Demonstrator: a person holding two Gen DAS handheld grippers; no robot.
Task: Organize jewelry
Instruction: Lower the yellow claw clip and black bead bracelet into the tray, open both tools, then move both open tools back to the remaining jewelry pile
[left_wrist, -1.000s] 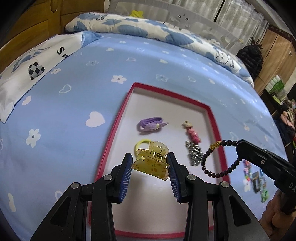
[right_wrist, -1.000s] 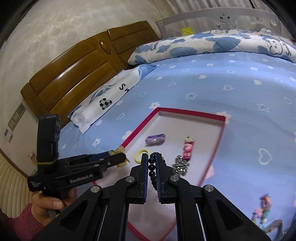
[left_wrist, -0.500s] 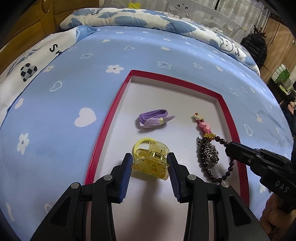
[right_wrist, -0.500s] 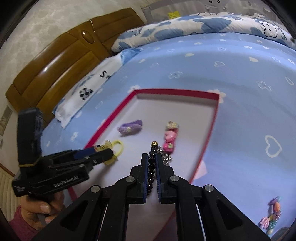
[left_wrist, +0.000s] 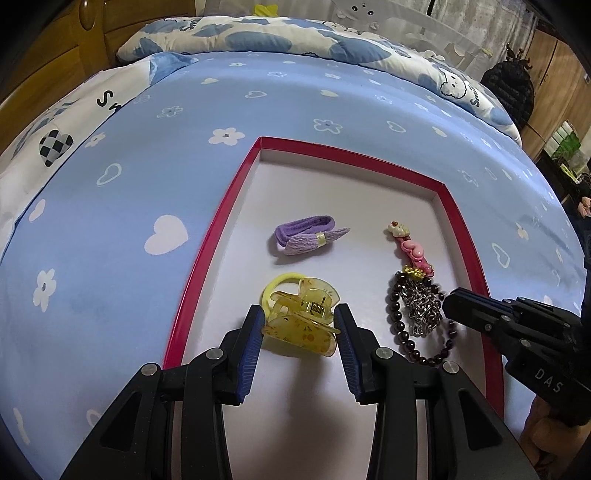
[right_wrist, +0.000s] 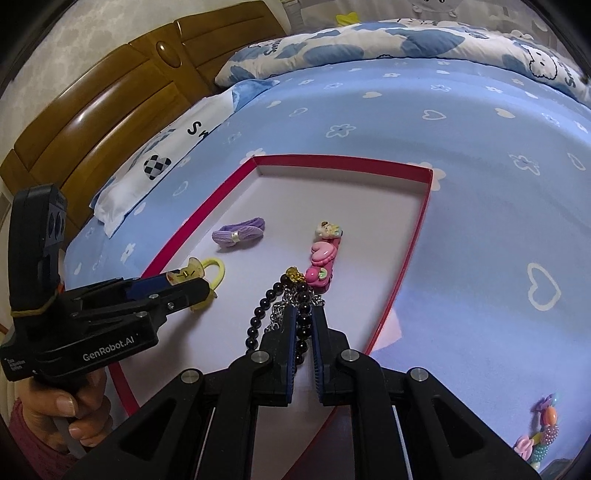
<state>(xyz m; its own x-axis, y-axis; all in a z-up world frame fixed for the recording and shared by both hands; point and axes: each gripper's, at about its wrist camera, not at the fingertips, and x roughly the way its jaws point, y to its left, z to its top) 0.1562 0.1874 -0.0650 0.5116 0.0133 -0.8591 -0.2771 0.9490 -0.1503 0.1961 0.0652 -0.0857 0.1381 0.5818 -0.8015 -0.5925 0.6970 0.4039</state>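
**Both claws down in the red tray on the bed**

A shallow tray (left_wrist: 207, 251) with a red rim and a pale floor lies on the bed (left_wrist: 147, 155), on a blue sheet printed with white hearts and flowers. A person holds a claw in each hand; the left hand (right_wrist: 70, 410) shows around its handle, with a pink sleeve at the wrist.

The left claw (left_wrist: 299, 325) is partly open and clamped on a yellow hair clip (left_wrist: 303, 325), its blue pads (left_wrist: 251, 347) pressing the clip's sides. The clip sits low over the tray floor, near the left rim, and a yellow band (left_wrist: 277, 284) lies just behind it, touching or under it. Whether the clip rests on the floor I cannot quite tell.

The right claw (right_wrist: 303, 325) has a bead bracelet (right_wrist: 262, 314) between its pads. Its jaws have just been opening a little, and a thin gap seems to show beside the beads, so the grip looks slack. The bracelet lies on the tray floor towards the right rim, draped over a silver chain (left_wrist: 421, 310), its gold charm (right_wrist: 293, 274) touching the pink clip (right_wrist: 323, 258) beyond it.

A purple bow (left_wrist: 306, 236) lies further back, apart from the rest. Outside the tray, at the right, more coloured trinkets (right_wrist: 543, 435) lie on the sheet
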